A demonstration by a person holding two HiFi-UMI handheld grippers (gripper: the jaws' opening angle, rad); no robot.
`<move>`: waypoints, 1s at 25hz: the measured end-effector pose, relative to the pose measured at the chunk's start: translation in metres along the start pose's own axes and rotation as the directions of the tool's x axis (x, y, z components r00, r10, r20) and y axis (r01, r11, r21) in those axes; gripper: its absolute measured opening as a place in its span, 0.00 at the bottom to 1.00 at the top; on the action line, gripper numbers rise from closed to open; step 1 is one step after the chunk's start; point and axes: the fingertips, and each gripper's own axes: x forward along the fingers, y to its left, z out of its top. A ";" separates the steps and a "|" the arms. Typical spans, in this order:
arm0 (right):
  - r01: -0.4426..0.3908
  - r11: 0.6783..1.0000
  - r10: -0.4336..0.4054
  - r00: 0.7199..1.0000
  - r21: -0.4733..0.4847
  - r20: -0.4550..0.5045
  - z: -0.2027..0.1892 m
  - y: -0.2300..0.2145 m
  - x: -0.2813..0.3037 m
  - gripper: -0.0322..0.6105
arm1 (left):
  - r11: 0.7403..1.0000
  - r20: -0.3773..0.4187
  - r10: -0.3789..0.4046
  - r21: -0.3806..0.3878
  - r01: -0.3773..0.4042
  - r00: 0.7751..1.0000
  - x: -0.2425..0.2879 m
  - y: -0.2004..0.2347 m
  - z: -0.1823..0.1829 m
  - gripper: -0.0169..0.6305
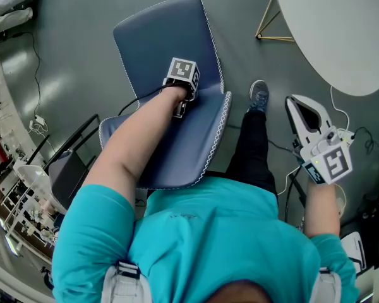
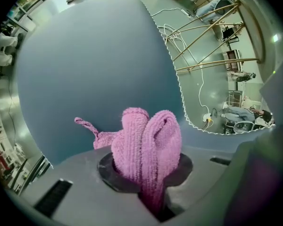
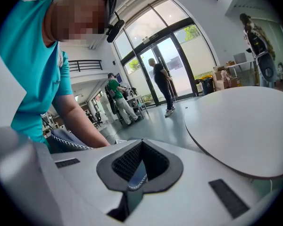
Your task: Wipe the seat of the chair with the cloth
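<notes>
Left gripper (image 2: 148, 182) pinches the pink cloth (image 2: 148, 145) at the far end of the blue chair seat (image 1: 183, 150). Bare seat spreads nearer, with its white-stitched edge (image 1: 220, 128) just right. Right gripper (image 1: 303, 112), jaws together, hangs well right.

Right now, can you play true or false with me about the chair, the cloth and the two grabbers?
1. The left gripper pinches the pink cloth. True.
2. The chair is red. False: it is blue with white stitching along its edge.
3. The right gripper holds a cloth too. False: its jaws are together with nothing in them.
4. The right gripper is held off to the side of the chair, not touching it. True.
</notes>
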 end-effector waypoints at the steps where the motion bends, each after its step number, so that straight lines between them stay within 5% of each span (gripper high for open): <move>1: 0.002 1.000 -0.002 1.000 0.002 0.000 -0.001 0.000 -0.001 0.05 | 1.000 0.005 -0.010 -0.001 0.010 1.000 0.000 -0.003 0.002 0.13; 14: 0.013 1.000 -0.013 1.000 0.018 0.005 -0.004 -0.002 -0.011 0.05 | 0.988 0.092 -0.151 0.027 0.149 0.984 -0.006 -0.032 0.017 0.13; 25: 0.012 1.000 -0.012 1.000 0.027 -0.017 -0.011 -0.007 -0.016 0.05 | 0.927 0.114 -0.364 0.144 0.347 0.924 -0.004 -0.075 0.030 0.13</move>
